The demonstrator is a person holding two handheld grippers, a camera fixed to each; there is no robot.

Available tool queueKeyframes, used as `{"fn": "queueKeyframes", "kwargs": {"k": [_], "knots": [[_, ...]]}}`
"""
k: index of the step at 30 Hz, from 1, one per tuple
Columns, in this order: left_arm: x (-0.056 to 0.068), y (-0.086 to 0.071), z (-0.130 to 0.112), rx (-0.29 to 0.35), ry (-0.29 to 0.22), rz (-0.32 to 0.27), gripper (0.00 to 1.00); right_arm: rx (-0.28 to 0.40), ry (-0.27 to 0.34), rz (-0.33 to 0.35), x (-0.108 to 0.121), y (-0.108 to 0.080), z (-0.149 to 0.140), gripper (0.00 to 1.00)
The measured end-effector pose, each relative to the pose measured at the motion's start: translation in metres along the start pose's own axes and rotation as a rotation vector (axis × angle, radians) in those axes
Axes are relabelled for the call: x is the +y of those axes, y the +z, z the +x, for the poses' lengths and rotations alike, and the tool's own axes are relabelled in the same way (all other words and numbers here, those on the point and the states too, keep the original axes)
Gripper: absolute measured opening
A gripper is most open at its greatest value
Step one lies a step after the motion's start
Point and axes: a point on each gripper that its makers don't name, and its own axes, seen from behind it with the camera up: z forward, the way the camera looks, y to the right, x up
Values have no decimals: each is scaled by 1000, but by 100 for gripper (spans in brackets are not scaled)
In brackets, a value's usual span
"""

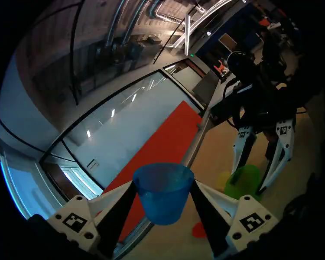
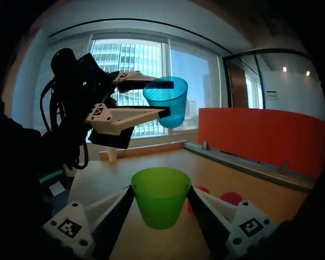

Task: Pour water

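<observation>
A translucent blue cup (image 1: pixel 163 203) sits upright between the fingers of my left gripper (image 1: pixel 163 188), which is shut on it. My right gripper (image 2: pixel 160 193) is shut on a green cup (image 2: pixel 161 208), held low over the wooden table (image 2: pixel 232 169). In the right gripper view the left gripper (image 2: pixel 162 97) holds the blue cup (image 2: pixel 167 104) high, above and beyond the green one, nearly upright. In the left gripper view the right gripper (image 1: pixel 248 182) holds the green cup (image 1: pixel 245 180) lower and to the right. I cannot tell whether either cup holds water.
Two red round things (image 2: pixel 232 198) lie on the table behind the green cup, and a small white cup (image 2: pixel 112 154) stands near the window sill. An orange partition (image 2: pixel 266 134) runs along the table's right side. A person's dark sleeve (image 2: pixel 19 156) is at the left.
</observation>
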Motion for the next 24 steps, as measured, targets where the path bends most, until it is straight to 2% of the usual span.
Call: {"fn": "queueKeyframes", "kwargs": {"k": [24], "knots": [[-3,5,15,14,170,20,86,8,-12,13,-5,6,5,90]]}}
